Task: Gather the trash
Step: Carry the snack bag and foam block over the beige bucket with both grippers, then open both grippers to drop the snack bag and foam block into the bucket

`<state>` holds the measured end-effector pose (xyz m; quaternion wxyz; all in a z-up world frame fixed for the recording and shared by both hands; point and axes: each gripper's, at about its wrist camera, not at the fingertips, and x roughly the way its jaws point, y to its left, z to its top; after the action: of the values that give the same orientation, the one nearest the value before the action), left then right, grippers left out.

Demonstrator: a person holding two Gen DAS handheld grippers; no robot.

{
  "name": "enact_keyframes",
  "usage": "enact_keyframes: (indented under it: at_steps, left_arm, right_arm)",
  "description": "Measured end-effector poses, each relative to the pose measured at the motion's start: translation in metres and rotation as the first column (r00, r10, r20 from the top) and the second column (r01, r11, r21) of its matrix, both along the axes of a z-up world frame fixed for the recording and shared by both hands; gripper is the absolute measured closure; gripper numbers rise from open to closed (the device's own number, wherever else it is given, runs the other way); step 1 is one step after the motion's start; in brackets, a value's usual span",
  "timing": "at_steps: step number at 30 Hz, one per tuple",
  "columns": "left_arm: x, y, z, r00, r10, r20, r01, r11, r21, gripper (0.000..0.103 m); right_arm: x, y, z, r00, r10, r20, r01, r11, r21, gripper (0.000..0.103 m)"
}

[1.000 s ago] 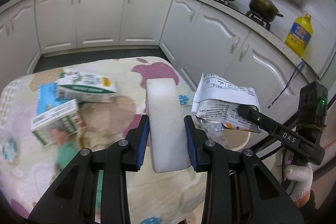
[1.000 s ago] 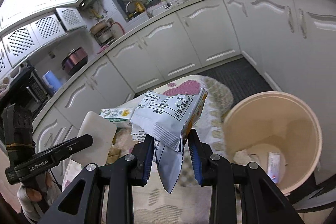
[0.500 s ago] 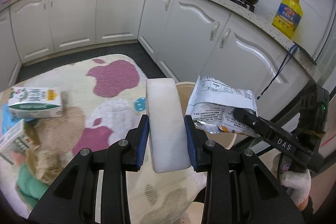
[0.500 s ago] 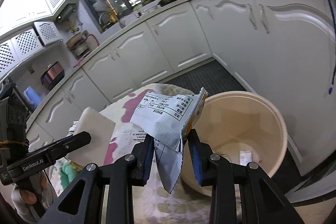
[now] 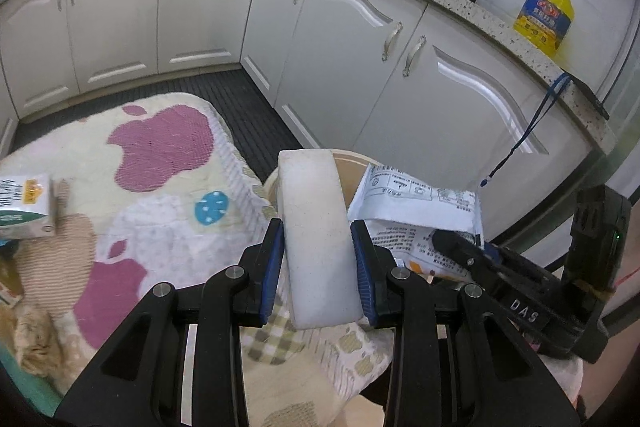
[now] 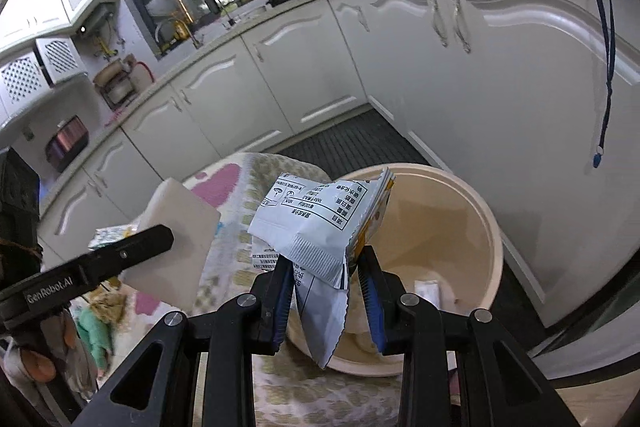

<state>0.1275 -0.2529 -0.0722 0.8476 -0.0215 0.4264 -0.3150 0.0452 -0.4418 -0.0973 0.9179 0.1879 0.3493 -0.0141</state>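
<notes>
My left gripper (image 5: 318, 259) is shut on a white foam block (image 5: 316, 239), which hangs over the table's right edge, just before the cream bin's rim (image 5: 352, 157). My right gripper (image 6: 324, 277) is shut on a crumpled white snack wrapper (image 6: 320, 219) with printed text, held above the near-left rim of the cream bin (image 6: 490, 227). The bin holds a few scraps (image 6: 428, 293) at its bottom. In the left wrist view the wrapper (image 5: 416, 203) and the right gripper's black finger (image 5: 460, 245) are to the right of the block. The foam block (image 6: 176, 231) shows at left in the right wrist view.
The table carries a patterned cloth (image 5: 160, 147) with pink apple shapes. A green and white carton (image 5: 24, 203) lies at its left edge. White kitchen cabinets (image 5: 360, 59) stand close behind the bin, with pots and a yellow oil bottle (image 5: 544, 15) on the counter.
Both grippers have travelled right toward the bin with their loads. The cartons have slid to the left edge of the left wrist view, and the bin now looms larger under the wrapper.
</notes>
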Motion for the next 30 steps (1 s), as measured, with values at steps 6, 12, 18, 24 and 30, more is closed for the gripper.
enact_keyframes:
  at_steps: [6,12,18,24,30]
  left_arm:
    - [0.009,-0.015,-0.014,0.999,-0.017,-0.034,0.016,1.000,-0.018,0.072]
    - [0.017,-0.025,-0.027,0.999,0.002,-0.050,-0.003,1.000,-0.031,0.072]
    - [0.020,-0.030,-0.035,0.998,0.006,-0.057,-0.008,0.999,-0.039,0.071]
    - [0.020,-0.026,-0.037,0.998,0.020,-0.058,-0.022,0.999,-0.028,0.050]
    - [0.016,-0.020,-0.033,0.999,0.028,-0.043,-0.029,0.999,-0.014,0.045]
  right_arm:
    - [0.005,-0.006,-0.015,0.999,-0.028,-0.042,0.027,0.999,-0.023,0.072]
    - [0.013,-0.007,-0.027,0.995,-0.040,-0.094,0.034,0.998,-0.061,0.072]
    - [0.016,-0.009,-0.034,0.992,-0.044,-0.115,0.036,0.997,-0.071,0.071]
    - [0.016,-0.010,-0.032,0.990,-0.081,-0.117,0.071,0.993,-0.089,0.053]
    - [0.014,-0.007,-0.031,0.991,-0.075,-0.115,0.065,0.994,-0.085,0.053]
